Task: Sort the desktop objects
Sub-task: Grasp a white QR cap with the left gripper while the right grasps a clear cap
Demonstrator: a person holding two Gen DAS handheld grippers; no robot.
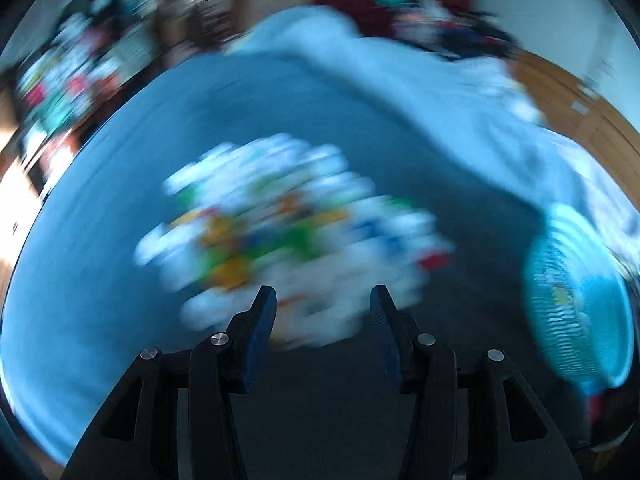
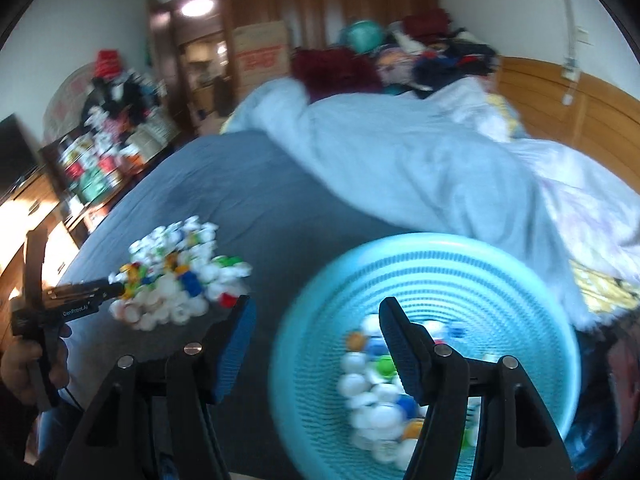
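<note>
Only readable text: "GenRoboLAI"-ish lettering on my left claw (image 2: 106, 291) body, seen from the right camera; red print on the cardboard box (image 2: 262, 54) at the far wall is too blurred to read.

Around: grey-blue bed sheet (image 2: 260, 200), pale blanket (image 2: 400, 148) bunched beyond, clothes heap (image 2: 440, 56) at the far end, cluttered shelf (image 2: 100, 152) to the left.

Left claw: released, jaws apart, nothing between them. The loose pile of bottle caps (image 1: 280, 236) sits just ahead of its tips, heavily blurred. Blue basket (image 1: 580, 300) off to its right.

Right claw (image 2: 316, 316): released, empty. Basket directly under and ahead of its right finger, caps in basket (image 2: 380, 400) showing below. Nothing blocks either claw.
</note>
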